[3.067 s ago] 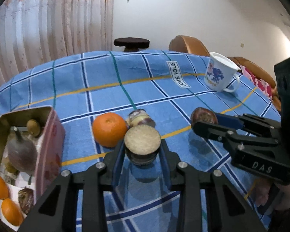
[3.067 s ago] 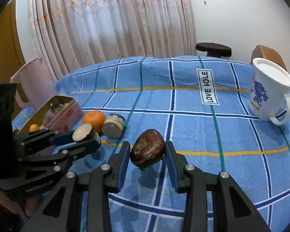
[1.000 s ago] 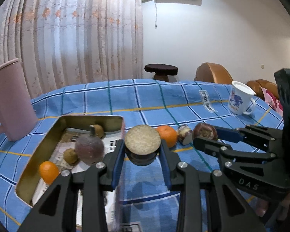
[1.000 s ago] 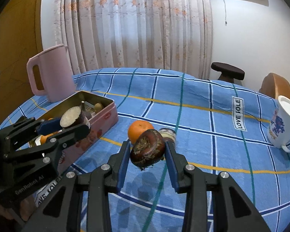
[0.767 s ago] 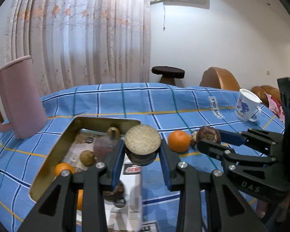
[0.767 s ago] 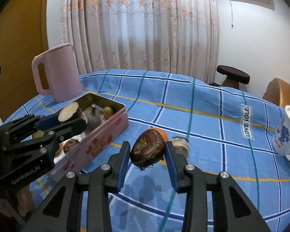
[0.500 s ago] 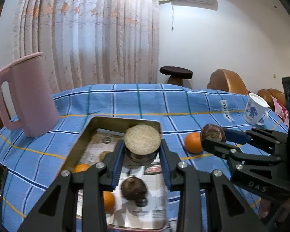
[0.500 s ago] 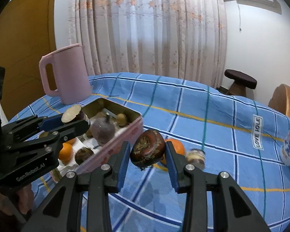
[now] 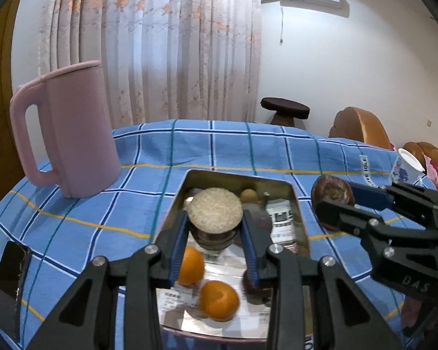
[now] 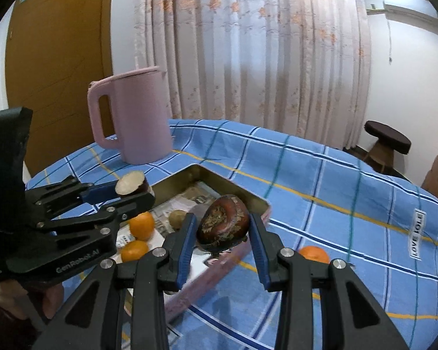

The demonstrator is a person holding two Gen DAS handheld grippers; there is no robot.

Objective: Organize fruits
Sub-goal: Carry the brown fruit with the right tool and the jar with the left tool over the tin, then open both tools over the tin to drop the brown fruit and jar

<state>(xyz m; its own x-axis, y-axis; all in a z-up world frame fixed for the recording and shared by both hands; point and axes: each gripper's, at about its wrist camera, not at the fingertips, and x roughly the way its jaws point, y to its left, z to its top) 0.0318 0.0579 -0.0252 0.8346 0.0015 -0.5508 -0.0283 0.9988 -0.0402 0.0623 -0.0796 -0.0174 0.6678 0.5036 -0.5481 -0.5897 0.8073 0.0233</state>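
- Both sets of jaws are clamped on fruit: our left gripper point(image 9: 214, 243) squeezes a cut fruit half point(image 9: 215, 210), pale flat face up, and our right gripper point(image 10: 222, 240) grips a wrinkly dark brown fruit point(image 10: 223, 224).
- We've got the left one hanging over the tin point(image 9: 172, 204), which sits on the blue checked tablecloth point(image 9: 102, 204).
- Two oranges point(image 9: 218, 300) lie at the tin's near end.
- Our brown fruit hovers over the tin's right rim.
- One more orange point(image 10: 313, 254) sits on the cloth, right of the tin.
- Pink jug point(image 9: 70, 131) stands far left.
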